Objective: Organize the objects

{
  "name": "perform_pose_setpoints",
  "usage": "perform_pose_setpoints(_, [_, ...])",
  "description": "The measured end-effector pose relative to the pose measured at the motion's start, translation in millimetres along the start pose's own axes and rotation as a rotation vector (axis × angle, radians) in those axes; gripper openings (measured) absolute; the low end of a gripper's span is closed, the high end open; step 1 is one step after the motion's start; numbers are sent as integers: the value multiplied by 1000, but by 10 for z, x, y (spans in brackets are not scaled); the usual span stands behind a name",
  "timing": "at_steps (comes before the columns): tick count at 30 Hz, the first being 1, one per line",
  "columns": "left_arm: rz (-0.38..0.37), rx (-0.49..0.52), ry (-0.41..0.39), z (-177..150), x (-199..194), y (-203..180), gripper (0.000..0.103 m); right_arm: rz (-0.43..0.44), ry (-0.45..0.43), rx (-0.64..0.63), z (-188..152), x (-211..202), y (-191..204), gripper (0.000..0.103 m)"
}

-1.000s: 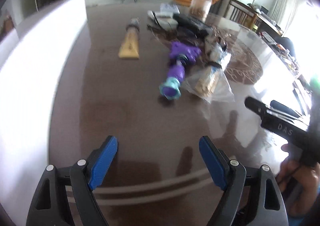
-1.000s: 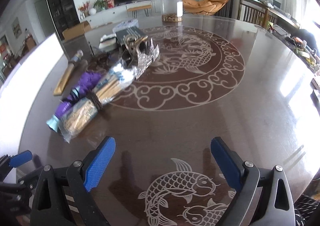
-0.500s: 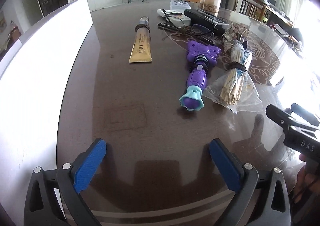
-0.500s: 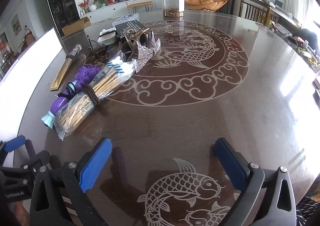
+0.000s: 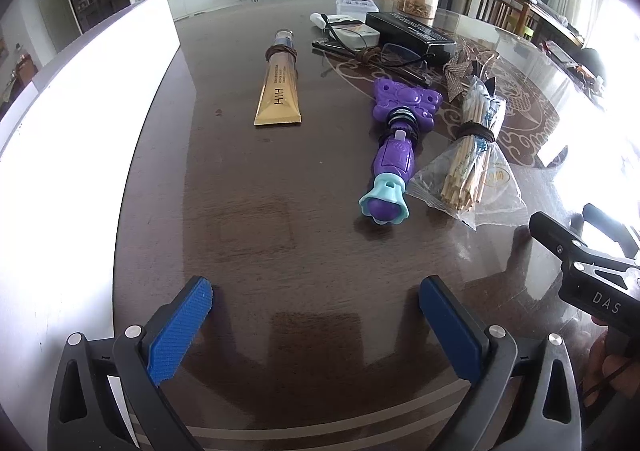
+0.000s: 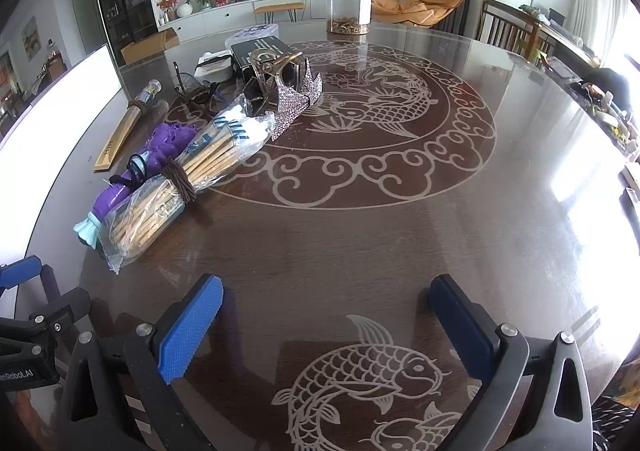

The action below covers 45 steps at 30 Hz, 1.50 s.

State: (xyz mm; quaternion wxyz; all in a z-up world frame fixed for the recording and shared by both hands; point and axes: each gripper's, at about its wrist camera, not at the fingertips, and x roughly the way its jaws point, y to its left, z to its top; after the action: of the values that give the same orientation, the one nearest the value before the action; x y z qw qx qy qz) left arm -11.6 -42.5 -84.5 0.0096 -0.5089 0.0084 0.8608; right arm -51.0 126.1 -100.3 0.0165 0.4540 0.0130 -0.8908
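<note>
Step in hand: approach, before any pick-up. The left gripper (image 5: 316, 301) and right gripper (image 6: 326, 299) both hover over bare table (image 6: 360, 243) near its near edge, jaws spread wide apart, nothing between the pads.

Location of the objects: all lie in a loose group on the left half of the table.
- Tube (image 5: 280, 85): closest to the left edge, apart from the rest, cap pointing toward the far edge.
- Toy (image 5: 394, 145): purple, lying flat, its teal end toward the near edge.
- Stick bag (image 5: 472, 167): just beside the toy on its inner side, bound with a dark band.
- Glasses (image 5: 394, 55), a black box (image 5: 412, 31) and a sparkly item (image 6: 296, 107): crowded together farther back.
- Jar (image 6: 347, 3): upright by the far edge.

Next move, as judged: no sorting appears done. The toy and stick bag are nearest. Either gripper must advance, straddle one object across its narrow width and close. The two lie close together, so the jaws risk catching both.
</note>
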Motion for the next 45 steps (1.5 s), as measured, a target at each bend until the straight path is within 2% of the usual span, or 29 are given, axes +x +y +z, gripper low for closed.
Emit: perform_pose_setpoints(45, [-21,33,26,-74,-48,53,103,-5,-8,1,-3,-15,-19,103])
